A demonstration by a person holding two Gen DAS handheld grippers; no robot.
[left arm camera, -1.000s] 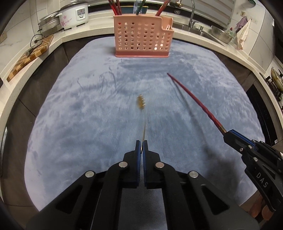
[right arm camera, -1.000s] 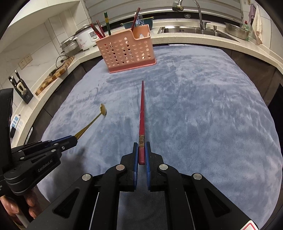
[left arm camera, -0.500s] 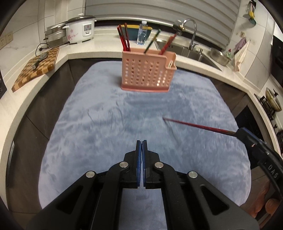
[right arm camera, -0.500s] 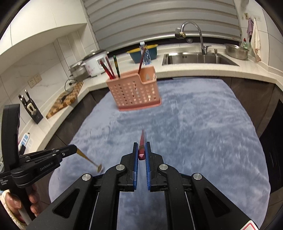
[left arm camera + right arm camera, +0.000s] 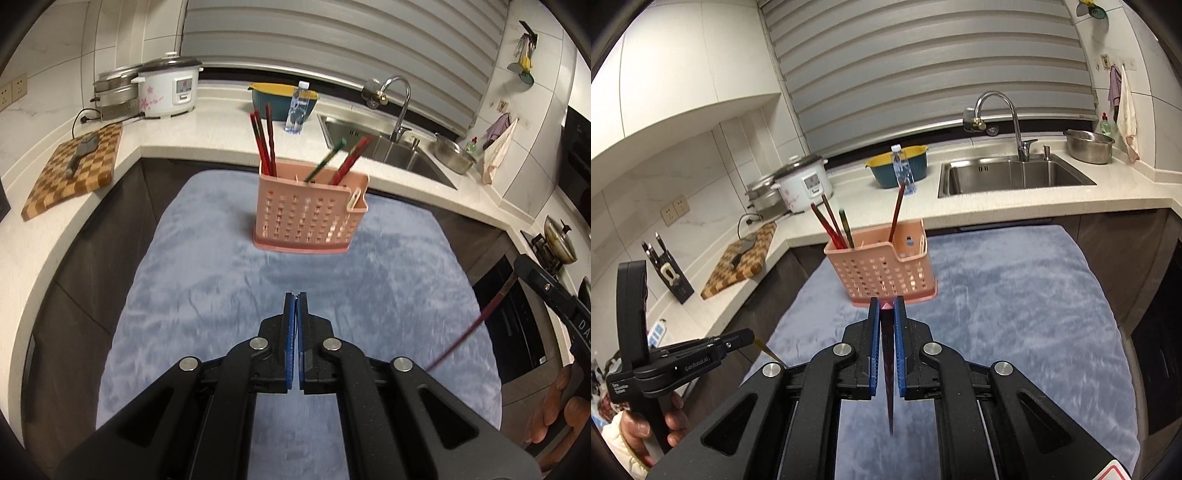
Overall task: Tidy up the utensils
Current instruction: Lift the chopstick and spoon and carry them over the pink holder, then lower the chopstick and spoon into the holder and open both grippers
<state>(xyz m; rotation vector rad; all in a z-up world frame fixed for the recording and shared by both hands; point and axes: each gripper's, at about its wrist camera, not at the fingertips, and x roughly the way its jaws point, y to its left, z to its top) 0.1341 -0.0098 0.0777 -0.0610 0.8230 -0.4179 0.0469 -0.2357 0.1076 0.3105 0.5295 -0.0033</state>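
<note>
While both claws hang above the bench, we hold two utensils.
Our right claw [image 5: 886,314] pinches a red chopstick [image 5: 888,373]; our left claw [image 5: 296,306] squeezes a thin gold utensil [image 5: 769,350], near the pink basket [image 5: 882,273].

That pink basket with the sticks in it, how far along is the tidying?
Partly done: the basket already holds several red chopsticks and a green one. In hand: the right gripper clamps a red chopstick pointing downward, and the left gripper holds a thin gold utensil. Left: both still need dropping into the basket. Nothing else shows on the blue mat.
</note>
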